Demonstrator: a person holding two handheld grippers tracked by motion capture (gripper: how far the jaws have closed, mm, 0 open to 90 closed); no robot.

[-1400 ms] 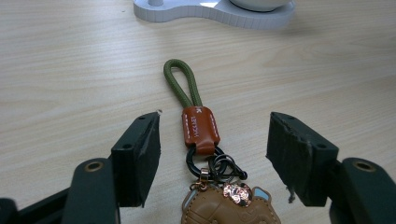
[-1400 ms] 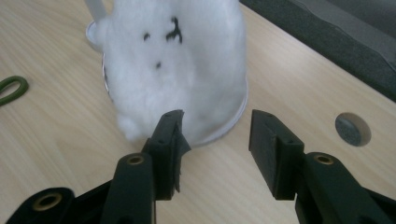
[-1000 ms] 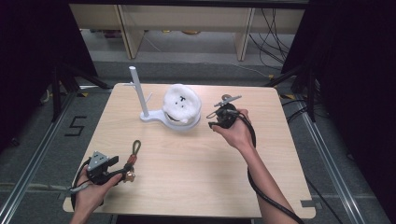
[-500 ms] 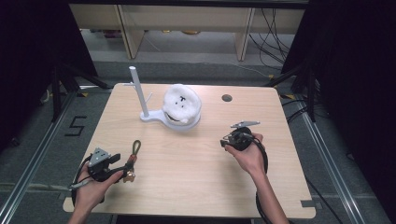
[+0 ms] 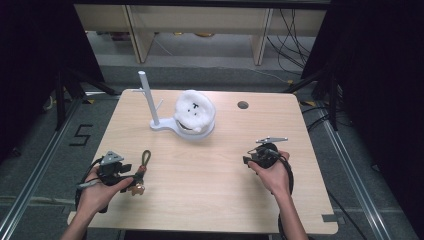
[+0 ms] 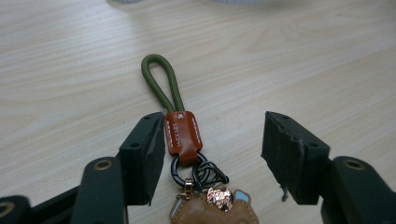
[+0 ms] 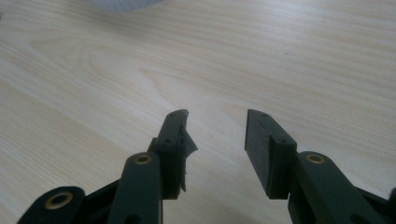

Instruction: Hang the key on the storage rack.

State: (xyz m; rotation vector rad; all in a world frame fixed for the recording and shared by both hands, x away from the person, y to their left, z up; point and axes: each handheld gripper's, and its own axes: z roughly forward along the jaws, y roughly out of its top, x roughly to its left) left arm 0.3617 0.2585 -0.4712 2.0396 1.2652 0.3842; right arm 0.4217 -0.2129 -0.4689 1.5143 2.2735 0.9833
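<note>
Left gripper [image 6: 212, 154] spread wide, straddling keychain [image 6: 183, 135] lying flat on table [image 5: 210, 185], near-left edge. Right gripper [image 7: 215, 140] parted, empty. White stand [image 5: 150, 102] bare; pickup not yet begun.

Pale wood-grain table top [image 5: 210, 170], light beige with darker streaks. Olive-green cord loop [image 6: 161, 86] joined to a tan-brown leather tab [image 6: 183, 133] with white stitching; black metal ring [image 6: 180, 164] and gold-toned clasp [image 6: 187, 187] below. White fluffy plush [image 5: 194, 109] with black face marks. White plastic stand [image 5: 150, 102]. Black jaws on both grippers.
</note>
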